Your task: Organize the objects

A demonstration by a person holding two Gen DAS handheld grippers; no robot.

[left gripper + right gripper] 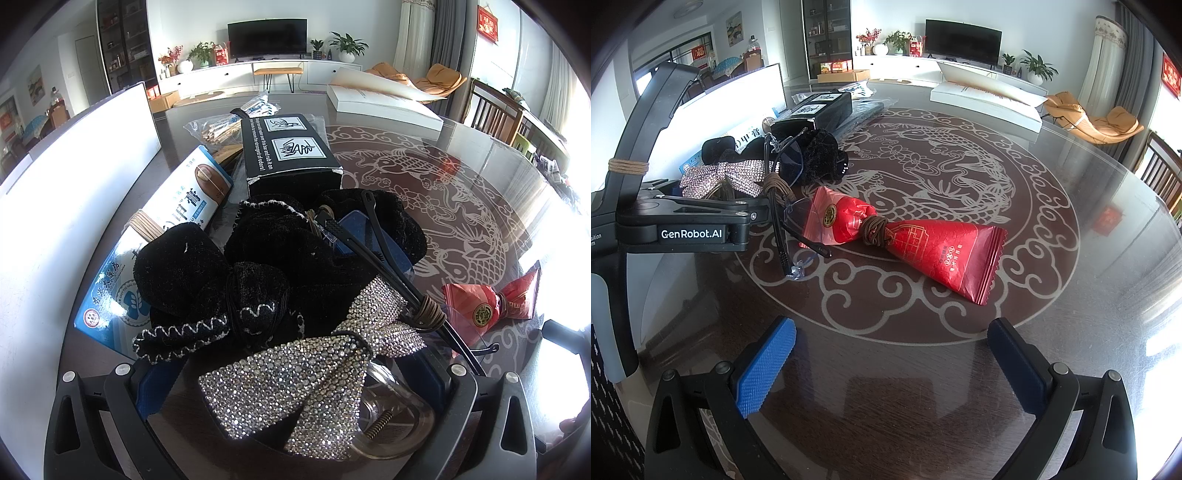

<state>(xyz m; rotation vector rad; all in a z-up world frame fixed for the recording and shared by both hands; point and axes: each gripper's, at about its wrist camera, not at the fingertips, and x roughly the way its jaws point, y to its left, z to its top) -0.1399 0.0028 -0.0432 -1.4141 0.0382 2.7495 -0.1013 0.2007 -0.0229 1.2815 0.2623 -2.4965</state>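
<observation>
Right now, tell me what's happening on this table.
A person is tidying a cluttered glass table with two handheld grippers. The left gripper sits around a sparkly bow hair clip beside a black velvet scrunchie and glasses; whether it is clamped is unclear. The right gripper is open and empty, facing a red snack packet tied with cord.

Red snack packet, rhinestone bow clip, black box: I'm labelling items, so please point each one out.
Red snack packet (pixel 942 254): right wrist view, on its wide printed end.
Rhinestone bow clip (pixel 291 384): left wrist view, on its near wing.
Black box (pixel 291 147): left wrist view, on its top face.
</observation>
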